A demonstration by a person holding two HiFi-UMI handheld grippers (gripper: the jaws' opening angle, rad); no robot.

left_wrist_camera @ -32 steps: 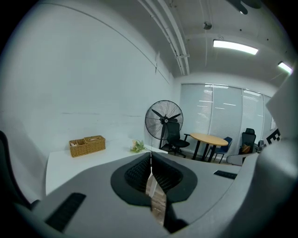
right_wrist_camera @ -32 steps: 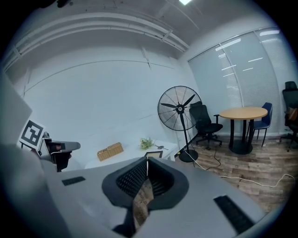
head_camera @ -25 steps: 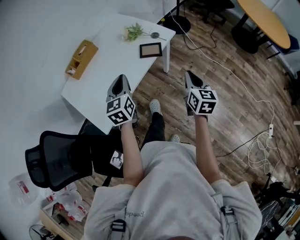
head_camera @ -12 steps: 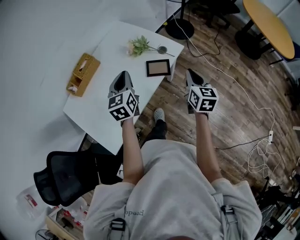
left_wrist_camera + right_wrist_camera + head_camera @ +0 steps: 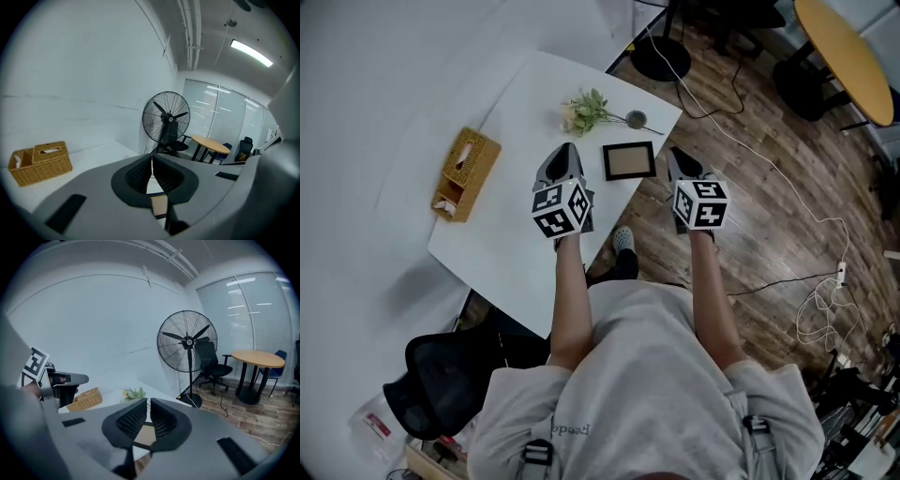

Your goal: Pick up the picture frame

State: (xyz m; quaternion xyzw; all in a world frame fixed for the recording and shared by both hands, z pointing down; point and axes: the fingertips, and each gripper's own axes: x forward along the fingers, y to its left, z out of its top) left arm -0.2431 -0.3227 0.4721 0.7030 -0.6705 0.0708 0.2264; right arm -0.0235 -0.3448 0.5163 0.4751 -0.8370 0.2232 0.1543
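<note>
The picture frame, dark-rimmed with a tan middle, lies flat near the white table's right edge. Parts of the picture frame show behind each gripper's jaws. My left gripper hovers just left of the frame, shut, nothing in it. My right gripper hangs just right of the frame, over the floor, also shut and empty. In the left gripper view my left gripper has its jaws together; in the right gripper view my right gripper shows only a thin slit between its jaws.
A wicker tissue box sits at the table's left. A sprig of flowers lies behind the frame. A standing fan's base and cables lie on the wood floor; a round table is far right. A black office chair is behind me.
I have walked toward the table; both grippers have moved forward from short of the table to either side of the picture frame. Both stayed shut.
</note>
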